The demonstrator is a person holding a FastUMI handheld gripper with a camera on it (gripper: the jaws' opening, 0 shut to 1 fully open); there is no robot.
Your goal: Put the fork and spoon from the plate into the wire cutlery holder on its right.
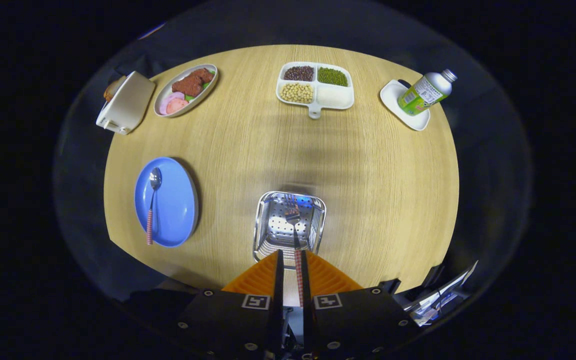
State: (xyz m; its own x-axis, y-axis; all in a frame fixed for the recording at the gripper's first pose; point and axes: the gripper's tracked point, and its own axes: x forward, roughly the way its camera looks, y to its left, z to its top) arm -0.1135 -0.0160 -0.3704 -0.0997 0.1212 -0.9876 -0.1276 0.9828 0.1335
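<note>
Checked-handle fork (295, 235) betw. fingers (313, 275)

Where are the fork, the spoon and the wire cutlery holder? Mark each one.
fork (293, 215): gripper view, on its tines, over the holder; the gripper (292, 260) grips its handle.
spoon (155, 177): gripper view, on its bowl, lying on the blue plate (175, 200).
wire cutlery holder (268, 225): gripper view, on its perforated floor.
</note>
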